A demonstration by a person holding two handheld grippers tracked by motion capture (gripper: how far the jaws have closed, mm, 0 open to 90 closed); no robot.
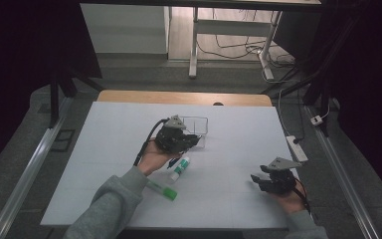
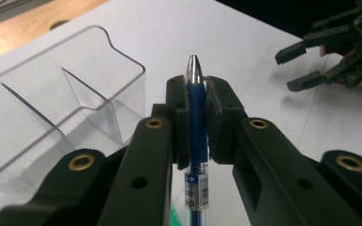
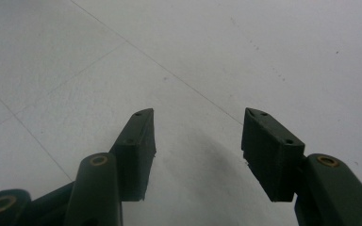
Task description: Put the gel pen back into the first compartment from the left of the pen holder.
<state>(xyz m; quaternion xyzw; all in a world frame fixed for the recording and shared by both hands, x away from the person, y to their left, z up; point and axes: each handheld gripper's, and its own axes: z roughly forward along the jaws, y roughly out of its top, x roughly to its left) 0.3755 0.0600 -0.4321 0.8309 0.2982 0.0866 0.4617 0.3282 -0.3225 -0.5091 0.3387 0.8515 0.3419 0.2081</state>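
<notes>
Left gripper (image 2: pixel 196 101): jaws pinching blue pen (image 2: pixel 196 117) upright between pads, metal tip just past jaw ends. Clear tray (image 2: pixel 75 89) left of jaws, near. Pen's lower barrel cut off at frame bottom.

Right gripper (image 3: pixel 198 136): jaws spread, nothing between, over bare table (image 3: pixel 217 47).

High view: green tube (image 1: pixel 180 168) beside left hand (image 1: pixel 151 158); pen hard to make out.

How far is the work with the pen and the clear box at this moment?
Done: the left gripper is shut on the blue pen, lifted beside the clear organizer. In hand: carrying the pen toward it, it seems; its compartments look empty. Left: probably placing the pen, then the white tube and green marker lying on the table. The right gripper rests open, holding nothing.
</notes>
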